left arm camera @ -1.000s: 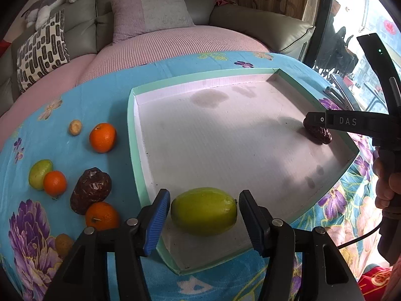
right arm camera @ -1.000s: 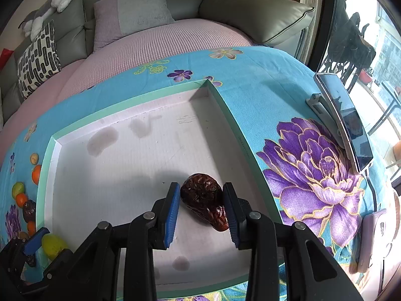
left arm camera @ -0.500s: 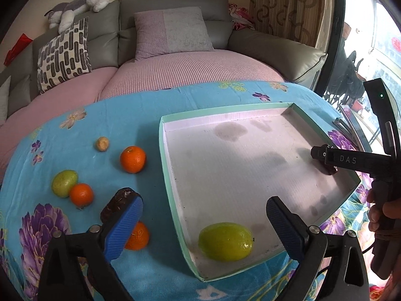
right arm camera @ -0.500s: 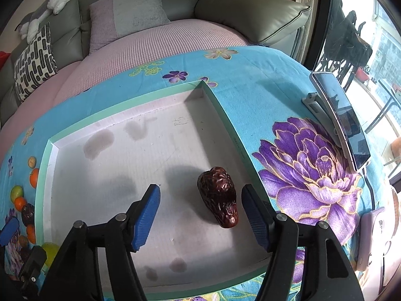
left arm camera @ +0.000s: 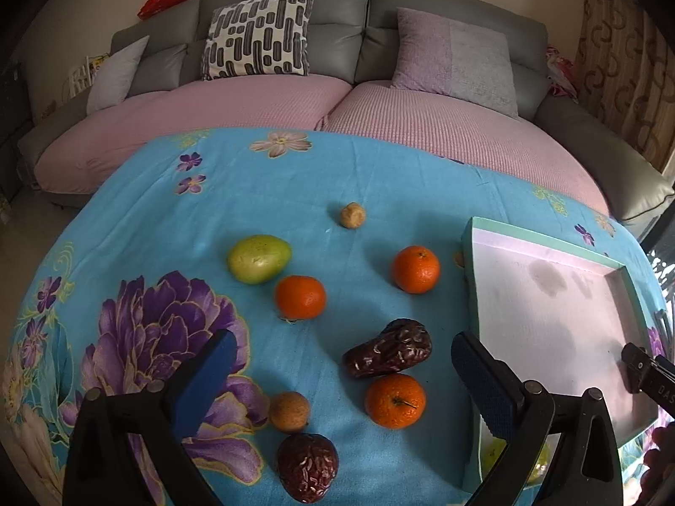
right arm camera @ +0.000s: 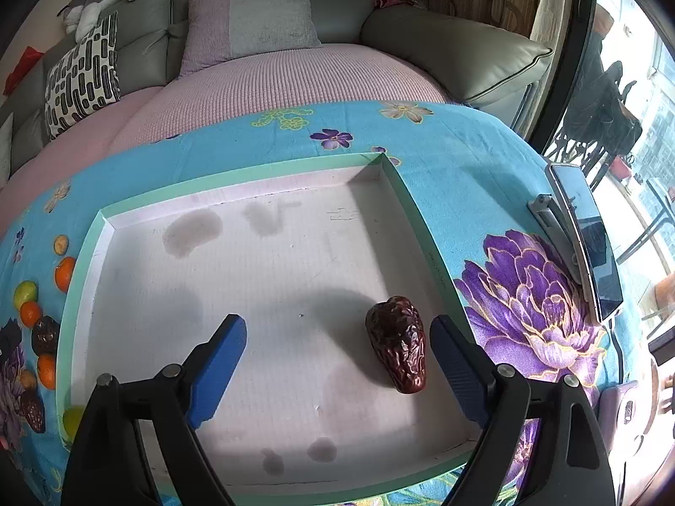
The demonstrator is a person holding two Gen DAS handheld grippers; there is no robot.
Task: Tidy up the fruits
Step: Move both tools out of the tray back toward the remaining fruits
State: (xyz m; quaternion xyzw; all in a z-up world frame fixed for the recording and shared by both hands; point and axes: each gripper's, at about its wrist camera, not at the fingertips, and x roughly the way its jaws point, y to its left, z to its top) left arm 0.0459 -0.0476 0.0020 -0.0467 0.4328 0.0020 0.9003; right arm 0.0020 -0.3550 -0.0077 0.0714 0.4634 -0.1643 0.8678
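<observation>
Left wrist view: the left tongs (left arm camera: 341, 373) are spread wide and grasp nothing, hanging over the counter (left arm camera: 177, 219) with its blue flowered cloth. Between the two blue pads lie a long dried date (left arm camera: 388, 354) and, touching its near side, an orange (left arm camera: 395, 400). Closer to the camera sit a small tan fruit (left arm camera: 289, 411) and a rounder date (left arm camera: 307, 466). Farther off are two more oranges (left arm camera: 300, 297) (left arm camera: 416, 269), a green fruit (left arm camera: 259, 259) and a small tan ball (left arm camera: 352, 215), all apart from each other. The white tray (left arm camera: 471, 261) with its green rim stands at the right; a green fruit inside it (left arm camera: 493, 453) shows only partly behind the right pad.

Right wrist view: the right tongs (right arm camera: 337, 362) are released, wide apart, above the tray (right arm camera: 236, 177). One date (right arm camera: 397, 343) lies on the tray floor just beside the right pad, near the tray's right wall. A phone on a stand (right arm camera: 586, 248) rests on the cloth to the right.
</observation>
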